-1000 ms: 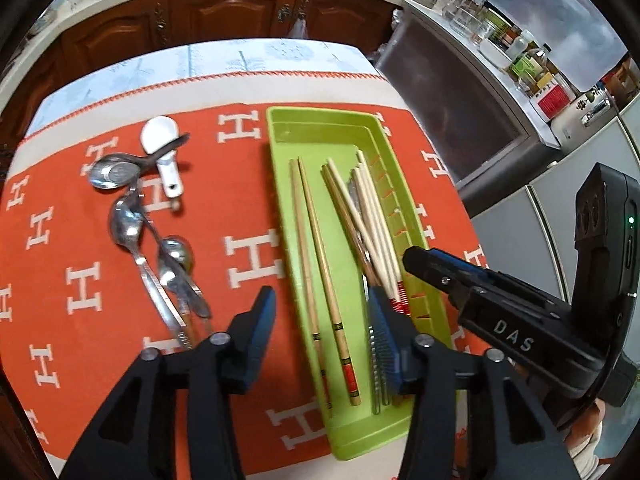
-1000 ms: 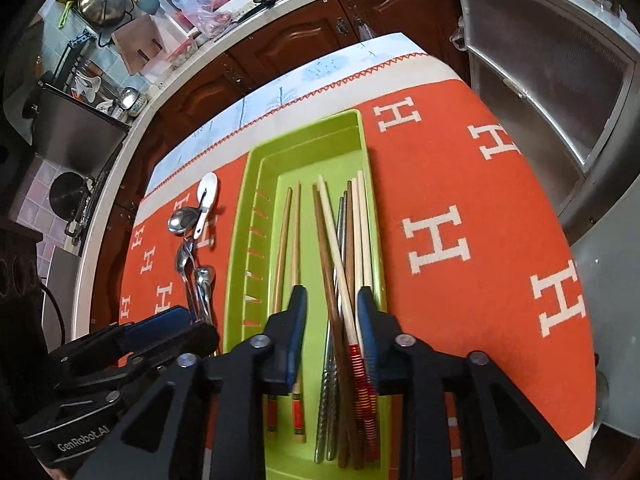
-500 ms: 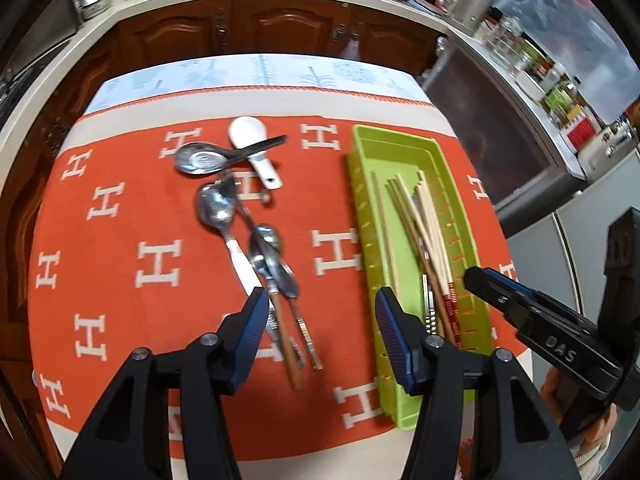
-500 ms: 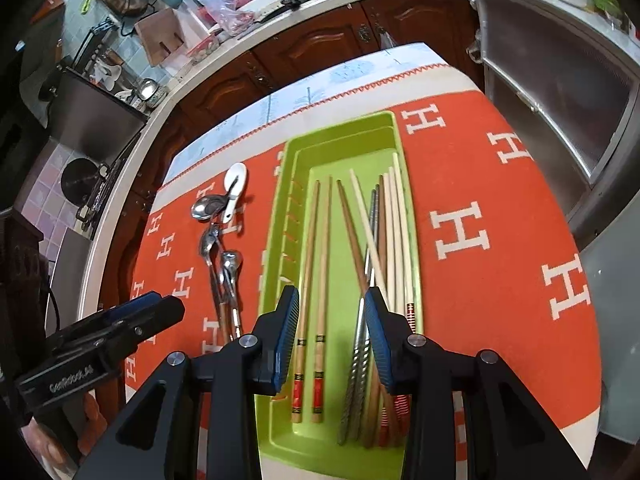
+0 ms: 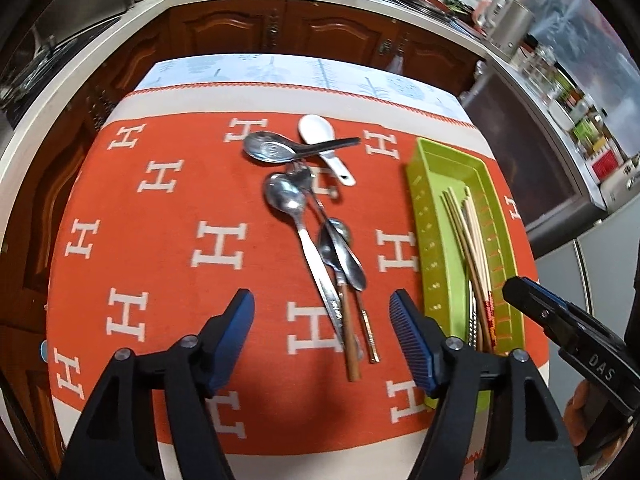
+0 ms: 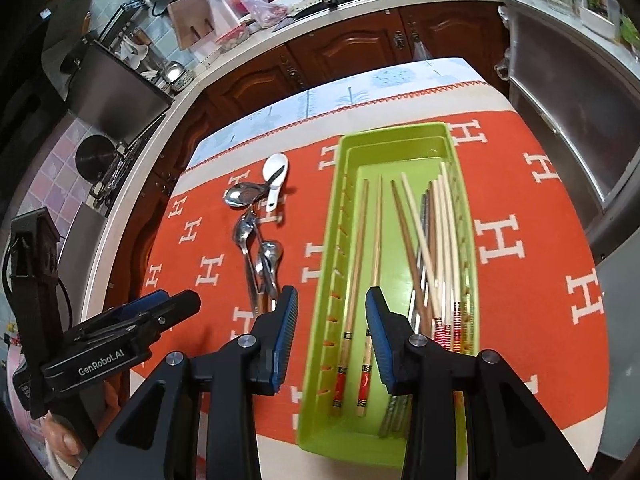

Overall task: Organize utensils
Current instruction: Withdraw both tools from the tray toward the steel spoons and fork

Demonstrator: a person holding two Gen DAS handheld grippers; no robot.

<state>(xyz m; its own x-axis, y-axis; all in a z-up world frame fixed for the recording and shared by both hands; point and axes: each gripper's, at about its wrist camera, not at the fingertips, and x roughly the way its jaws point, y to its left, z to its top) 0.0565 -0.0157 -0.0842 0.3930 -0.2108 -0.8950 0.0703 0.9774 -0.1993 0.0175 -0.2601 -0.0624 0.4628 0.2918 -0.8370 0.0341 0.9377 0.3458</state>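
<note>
- Two tongs at work, both empty: left gripper with jaws just opened wide, nothing pinched between them, poised over the near handle ends of the spoon pile.
- Right gripper partly spread, eased a shade wider, clamping nothing; aimed down at the near end of the green tray, with a wooden pair of chopsticks showing below the gap.
- Just ahead of the left jaws: metal spoons heaped loose on the orange tablecloth, handles crossed and overlapping, bowls pointing away, beside the tray and outside it.
- Probably stiff, light and slick; polished steel likely to slide or swivel in a loose pinch.
- Best taken one at a time by the flat of a handle near its free end, across the narrow width, where the stems fan apart.
- Risk of dragging a neighbour along if gripped mid-pile, where the stems cross.
- Farther out: white ceramic spoon, with a dark-handled metal spoon lying across its stem; judged brittle and smooth, so lift that spoon first, then hold the short stem gently.
- Chopsticks already lengthwise in the tray, bunched toward the right wall; thin, rigid, prone to rolling.
</note>
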